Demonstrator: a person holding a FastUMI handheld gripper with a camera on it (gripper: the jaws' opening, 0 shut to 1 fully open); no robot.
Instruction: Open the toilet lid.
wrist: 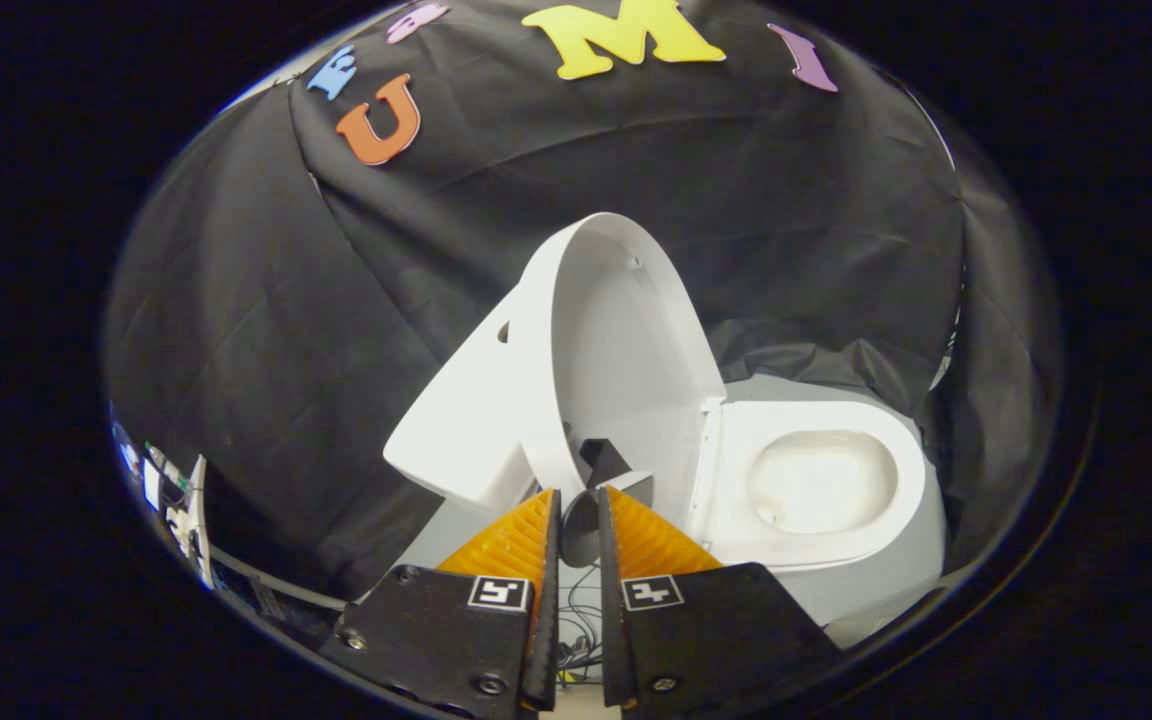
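The view is rolled sideways. The white toilet lid [626, 340] stands raised, swung away from the seat [736, 440] and resting near the tank [466, 420]. The seat ring and the open bowl [821, 480] lie exposed to the right of the lid. A small grey tab [578, 530] with a dark piece [601, 460] sticks out from the lid's rim. My gripper [579, 505] is closed to a narrow gap with that tab pinched between both fingers.
Black cloth [266, 330] walls the booth behind and around the toilet. Loose cables [576, 615] show below the gap between my fingers. Some equipment and clutter [171, 490] sits off to the left past the cloth's edge.
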